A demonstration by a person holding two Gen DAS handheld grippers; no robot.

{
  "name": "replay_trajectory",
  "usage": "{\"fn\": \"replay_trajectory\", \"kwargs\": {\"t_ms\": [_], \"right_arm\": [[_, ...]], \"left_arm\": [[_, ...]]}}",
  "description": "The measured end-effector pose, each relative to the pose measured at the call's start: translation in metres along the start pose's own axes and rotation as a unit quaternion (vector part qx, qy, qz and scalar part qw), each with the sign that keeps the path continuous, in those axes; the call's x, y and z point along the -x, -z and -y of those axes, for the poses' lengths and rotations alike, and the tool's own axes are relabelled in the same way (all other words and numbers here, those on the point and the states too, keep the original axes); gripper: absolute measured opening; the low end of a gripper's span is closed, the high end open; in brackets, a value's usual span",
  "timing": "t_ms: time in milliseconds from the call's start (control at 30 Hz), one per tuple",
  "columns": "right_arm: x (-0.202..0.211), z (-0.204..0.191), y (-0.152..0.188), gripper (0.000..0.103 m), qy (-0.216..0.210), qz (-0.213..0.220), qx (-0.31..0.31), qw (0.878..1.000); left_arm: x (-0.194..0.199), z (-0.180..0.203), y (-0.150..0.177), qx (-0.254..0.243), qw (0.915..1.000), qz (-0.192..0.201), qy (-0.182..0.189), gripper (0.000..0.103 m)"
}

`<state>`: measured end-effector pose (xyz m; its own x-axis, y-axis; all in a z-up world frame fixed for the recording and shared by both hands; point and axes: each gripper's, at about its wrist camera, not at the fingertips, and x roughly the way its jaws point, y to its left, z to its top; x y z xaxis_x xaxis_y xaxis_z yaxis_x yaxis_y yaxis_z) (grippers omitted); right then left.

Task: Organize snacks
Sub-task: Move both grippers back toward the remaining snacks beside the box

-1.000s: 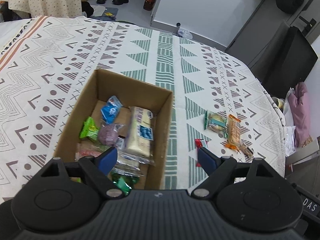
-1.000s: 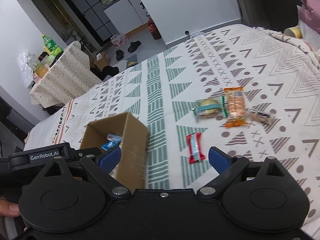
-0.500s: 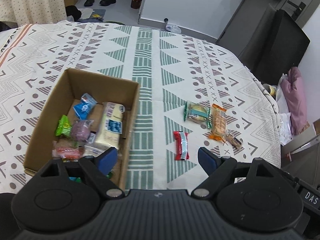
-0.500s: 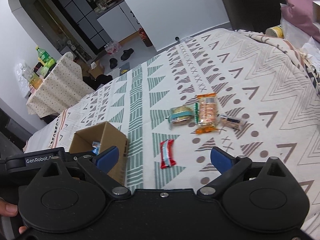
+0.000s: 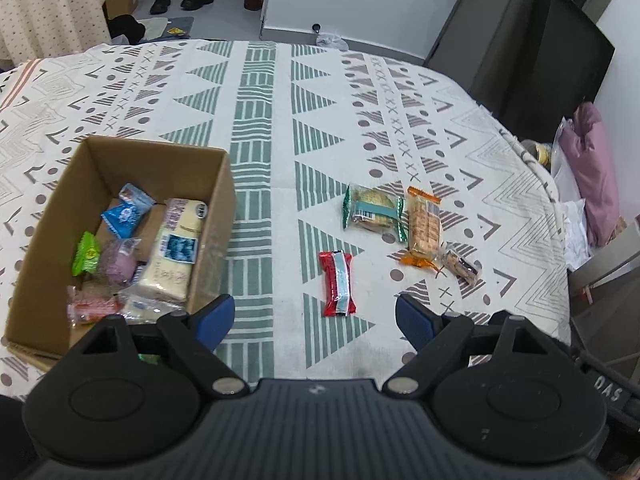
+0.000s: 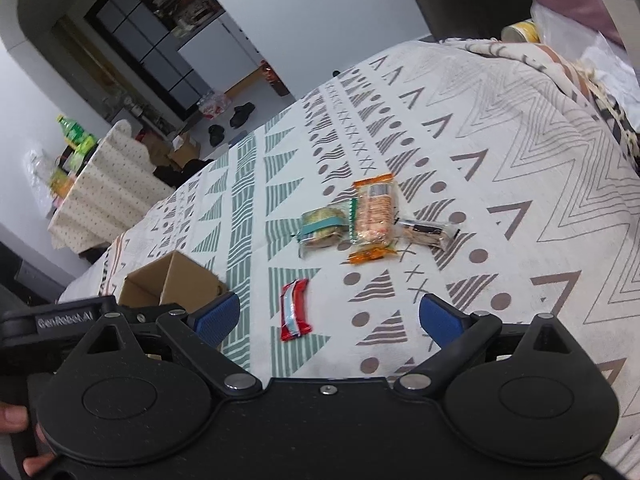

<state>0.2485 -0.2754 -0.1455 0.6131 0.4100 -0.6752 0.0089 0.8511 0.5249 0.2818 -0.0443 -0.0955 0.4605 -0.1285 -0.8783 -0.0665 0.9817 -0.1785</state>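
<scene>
A brown cardboard box [image 5: 210,216] [image 6: 176,280] holding several wrapped snacks stands at the left of the patterned cloth. A red packet [image 5: 337,283] [image 6: 295,309] lies closest to both grippers. Beyond it lie a green-ended biscuit pack [image 5: 372,213] [image 6: 323,227], an orange cracker pack [image 5: 423,226] [image 6: 373,216] and a small clear-wrapped bar [image 5: 460,266] [image 6: 426,233]. My left gripper [image 5: 315,318] hovers open above the cloth, its left finger beside the box's corner. My right gripper [image 6: 329,316] hangs open too, the red packet showing between its fingers.
The table cloth [image 5: 280,128] drops off at the right edge, where a pink bag [image 5: 596,184] and a dark monitor [image 5: 552,60] stand. A second covered table [image 6: 104,188] with bottles is at the back left. Shoes [image 5: 180,0] lie on the floor beyond.
Both grippers have swung right, away from the box and toward the loose snacks. The red packet now sits between the fingers in each view. Both stay open and hold nothing.
</scene>
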Motion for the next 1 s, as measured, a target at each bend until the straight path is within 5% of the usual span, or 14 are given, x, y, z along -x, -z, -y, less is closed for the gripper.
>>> {"fn": "replay_trajectory", "kwargs": {"t_ms": [267,667,1000], "right_arm": [[-0.018,0.02,-0.009,0.086,0.003,-0.005,-0.022,1.0],[-0.047,0.046,-0.025,0.064,0.0,0.0,-0.026,1.0],[-0.069,0.045,-0.038,0.062,0.009,-0.007,0.003,1.0]], "left_arm": [[-0.03,0.013,-0.003,0.006,1.0,-0.008,-0.001,0.083],[-0.083,0.025,-0.003,0.018,0.9992,-0.036,-0.004,0.056],[-0.114,0.026,-0.005,0.023,0.9981,-0.055,-0.012,0.049]]}}
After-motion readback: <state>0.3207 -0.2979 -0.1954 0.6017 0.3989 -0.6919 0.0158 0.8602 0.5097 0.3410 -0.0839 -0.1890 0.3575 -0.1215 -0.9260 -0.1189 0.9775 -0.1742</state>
